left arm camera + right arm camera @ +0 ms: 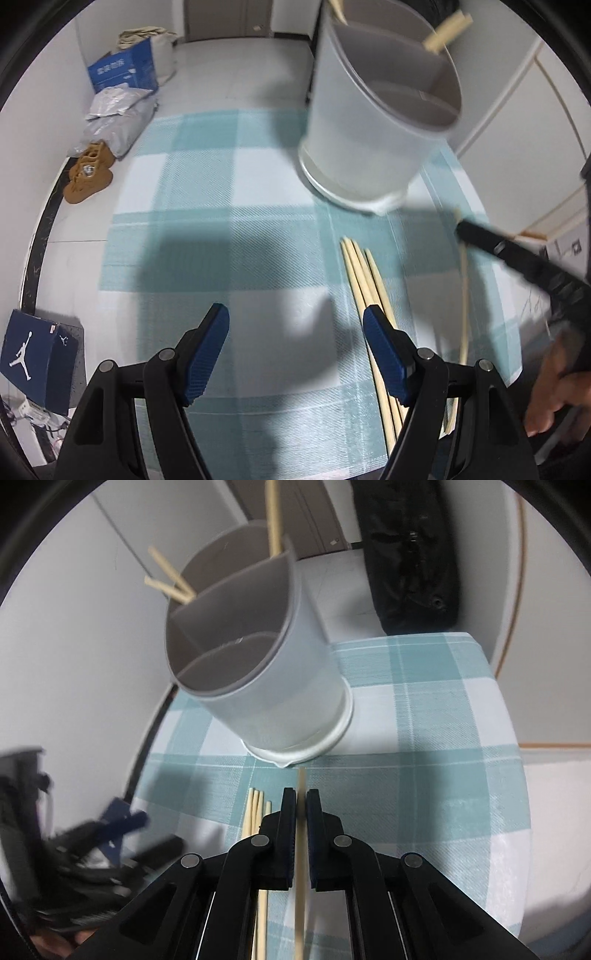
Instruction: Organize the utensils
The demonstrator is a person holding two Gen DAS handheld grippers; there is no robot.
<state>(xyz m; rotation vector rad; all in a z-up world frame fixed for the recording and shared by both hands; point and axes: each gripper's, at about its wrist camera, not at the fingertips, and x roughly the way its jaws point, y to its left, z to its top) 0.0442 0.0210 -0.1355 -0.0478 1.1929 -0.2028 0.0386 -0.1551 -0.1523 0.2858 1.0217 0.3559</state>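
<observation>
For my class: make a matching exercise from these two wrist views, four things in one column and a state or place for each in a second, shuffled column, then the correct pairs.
Column 1
1. left claw
2. right claw
3. grey holder
4. loose chopsticks

Column 2
A. stands on the checked cloth, with chopsticks in a back compartment
B. shut on a single chopstick
C. lie side by side on the cloth
D. open, nothing between its pads

Pairs: 1-D, 2-B, 3-A, 4-C
</observation>
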